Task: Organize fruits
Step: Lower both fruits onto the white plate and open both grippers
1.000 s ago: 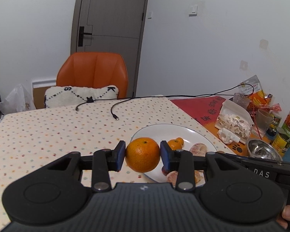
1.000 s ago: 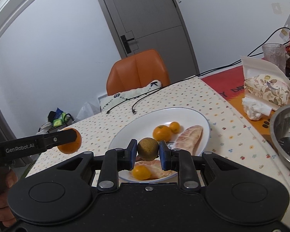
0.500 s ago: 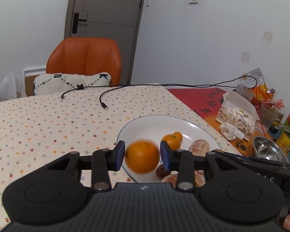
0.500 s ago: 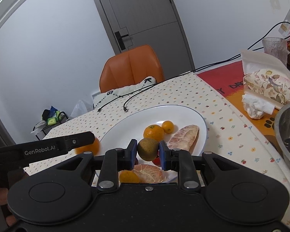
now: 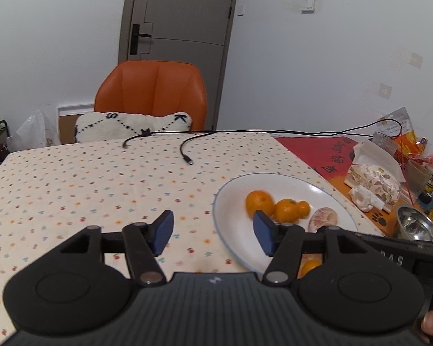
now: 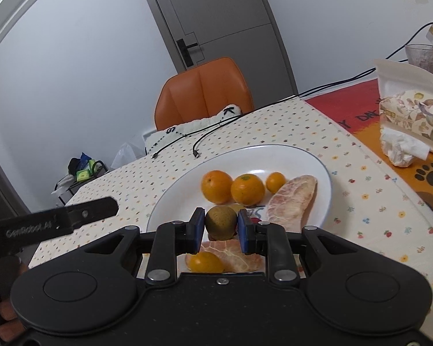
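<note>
Your left gripper (image 5: 213, 232) stands wide open with nothing between its blue pads (image 5: 162, 230), poised over the dotted tablecloth (image 5: 101, 184) just beside the near-left rim of the white plate (image 5: 233, 190). The large orange (image 5: 259, 202) lies on the plate beyond your right-hand pad, clear of both fingers and touching a smaller orange (image 5: 285, 209); a tiny one (image 5: 303, 208) and a peeled citrus piece (image 5: 323, 219) sit further right. Your right gripper (image 6: 220, 226) is clamped on a greenish-brown round fruit (image 6: 220, 221), pinched at its sides between both pads and held over the near part of the plate, above a peeled segment (image 6: 231, 255) and a small yellow-orange fruit (image 6: 205, 261). Whether that held fruit touches the plate, you cannot tell from here.
</note>
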